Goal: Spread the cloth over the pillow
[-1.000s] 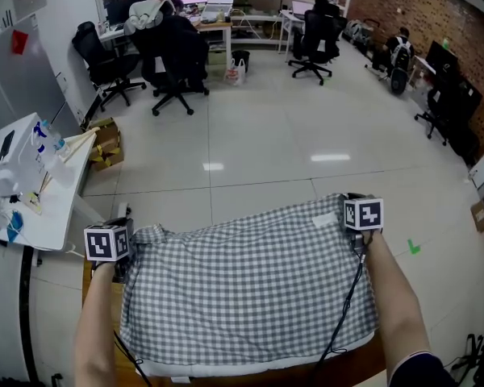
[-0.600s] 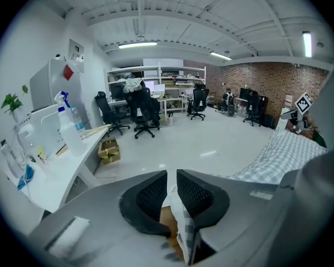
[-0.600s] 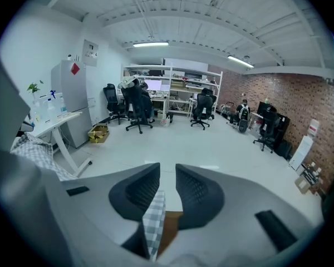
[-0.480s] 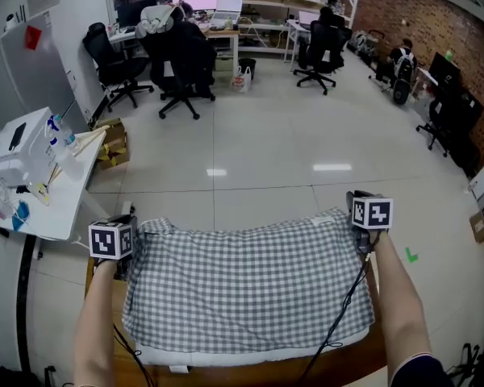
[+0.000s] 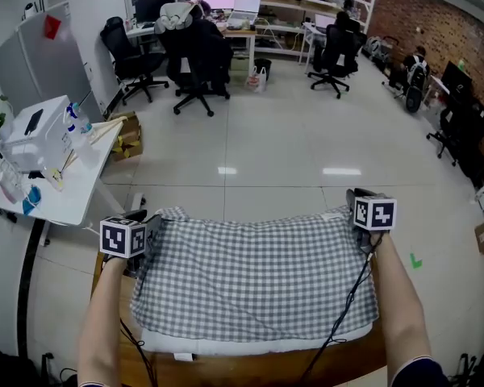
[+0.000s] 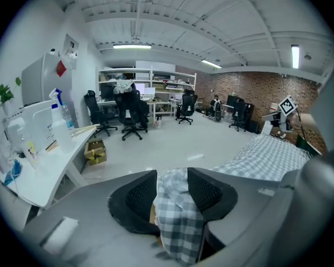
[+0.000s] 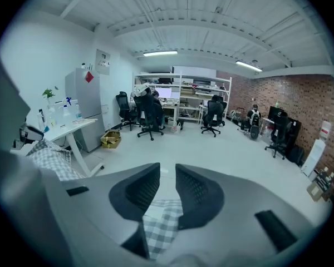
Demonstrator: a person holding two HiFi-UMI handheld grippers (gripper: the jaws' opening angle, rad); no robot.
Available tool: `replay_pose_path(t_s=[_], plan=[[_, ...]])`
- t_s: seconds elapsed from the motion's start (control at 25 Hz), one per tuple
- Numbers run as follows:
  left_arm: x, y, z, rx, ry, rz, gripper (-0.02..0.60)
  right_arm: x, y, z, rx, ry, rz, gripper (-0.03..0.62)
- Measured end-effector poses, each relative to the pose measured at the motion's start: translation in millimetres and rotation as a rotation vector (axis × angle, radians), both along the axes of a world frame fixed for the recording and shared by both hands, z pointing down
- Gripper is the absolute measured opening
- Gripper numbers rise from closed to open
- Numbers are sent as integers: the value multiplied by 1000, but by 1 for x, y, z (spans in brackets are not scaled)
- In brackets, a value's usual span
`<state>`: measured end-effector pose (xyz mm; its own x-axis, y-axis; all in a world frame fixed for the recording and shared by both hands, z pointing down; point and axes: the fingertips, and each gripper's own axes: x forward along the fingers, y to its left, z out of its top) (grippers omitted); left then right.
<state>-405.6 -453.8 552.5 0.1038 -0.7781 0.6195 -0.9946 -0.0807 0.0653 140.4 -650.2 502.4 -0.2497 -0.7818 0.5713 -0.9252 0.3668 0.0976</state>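
A grey-and-white checked cloth (image 5: 258,272) lies spread over a white pillow (image 5: 250,347), whose edge shows along the near side. My left gripper (image 5: 152,222) is at the cloth's far left corner. In the left gripper view its jaws (image 6: 171,182) have just been opening, and the bunched corner (image 6: 175,221) hangs loose between them. My right gripper (image 5: 353,196) is at the far right corner. Its jaws (image 7: 167,185) stand apart with floor showing between the pads, and the cloth (image 7: 158,224) lies just beneath them.
The pillow rests on a brown wooden table (image 5: 226,371). A white desk (image 5: 56,192) with bottles stands to the left. Black office chairs (image 5: 194,63) and shelves stand far across the tiled floor. Cables (image 5: 347,305) trail over the cloth's right side.
The left gripper has shifted a little to the right and up at the cloth's corner. The right gripper has risen slightly. The cloth's far edge now lies straighter across the pillow.
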Motion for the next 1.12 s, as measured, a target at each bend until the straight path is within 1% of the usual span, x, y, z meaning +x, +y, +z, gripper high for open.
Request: replay_pose_path(t_s=[0.08, 0.16, 0.2, 0.24, 0.32, 0.36, 0.52, 0.56, 0.72, 0.84, 0.92, 0.96, 1.04, 1.12], plan=[[8, 3, 3, -14, 0, 32, 186, -5, 4, -1, 1, 0, -11, 104], [11, 6, 10, -30, -39, 48, 180, -10, 8, -2, 2, 0, -21, 104], [10, 6, 12, -27, -65, 46, 89, -13, 9, -3, 4, -1, -27, 104], [8, 7, 13, -20, -86, 43, 12, -16, 11, -3, 5, -1, -33, 104], [3, 8, 12, -9, -112, 29, 12, -20, 14, -5, 10, 0, -44, 104], [-3, 9, 10, -3, -123, 6, 12, -22, 16, -6, 13, 1, -47, 104], [-49, 16, 0, 9, -142, -162, 12, -25, 22, -11, 22, 2, -59, 104], [-60, 19, 0, 8, -150, -191, 12, -26, 24, -11, 20, 3, -61, 104], [-88, 26, 6, -8, -170, -241, 12, -30, 30, -4, 7, 9, -68, 104], [-104, 24, 20, -40, -172, -263, 12, -36, 32, -6, 10, 12, -77, 104], [-113, 24, 31, -70, -158, -286, 12, -42, 33, -6, 12, 11, -88, 104], [-117, 25, 38, -85, -140, -300, 12, -46, 35, -6, 12, 9, -92, 104], [-120, 24, 50, -109, -83, -326, 17, -53, 39, -5, 9, 3, -99, 104], [-124, 22, 59, -115, -12, -349, 32, -63, 43, -4, 5, -1, -111, 104]])
